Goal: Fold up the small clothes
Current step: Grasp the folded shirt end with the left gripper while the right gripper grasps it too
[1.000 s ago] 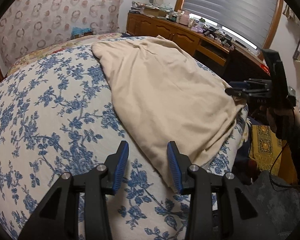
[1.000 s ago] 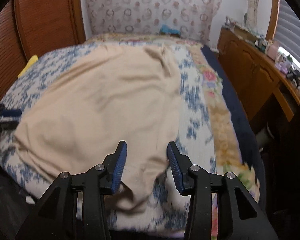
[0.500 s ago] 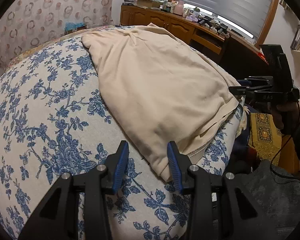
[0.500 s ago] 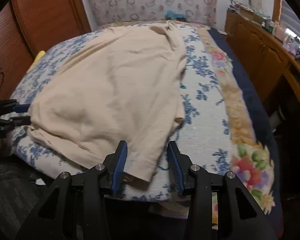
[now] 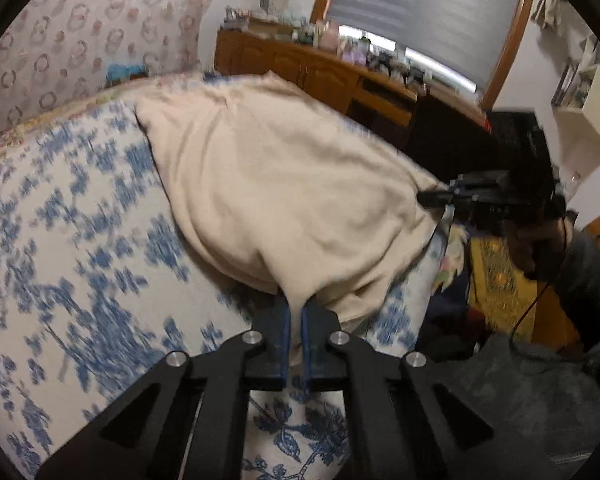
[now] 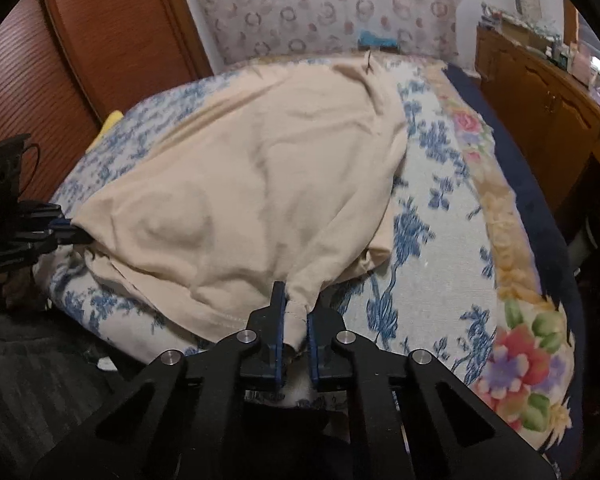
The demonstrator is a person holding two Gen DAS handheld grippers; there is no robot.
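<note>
Cream cloth [image 5: 284, 200], a soft garment, lies spread over the bedspread [image 5: 72, 248], which is white with blue flowers. It is the landmark for everything else. Its far end reaches almost to the patterned headboard [image 6: 324, 4], and its near hem hangs at the foot edge of the bed.

At that near hem both tools have hold of it. The left gripper [image 5: 295, 322] has its blue-padded jaws pressed close together with a corner of the cream cloth pinched between them, and the fabric rises from the pads in a small peak. The right gripper [image 6: 296, 320] does the same at the other near corner: jaws drawn in tight on a gathered tuck of the hem, the cloth bunching just above the pads. From the left wrist view the right gripper shows at the cloth's right-hand edge, held in a dark-sleeved hand [image 5: 540, 240]. From the right wrist view the left gripper sits at the cloth's left-hand edge. Between the two grips the hem sags a little and folds under itself.

Beyond the cloth on its right side runs a wooden dresser [image 5: 324, 76] cluttered with small items under a window blind [image 5: 428, 12]. On the cloth's left side stands a reddish wooden panel [image 6: 112, 32]. A floral border [image 6: 516, 344] with pink and purple blooms edges the bedspread, to the right of the cloth.
</note>
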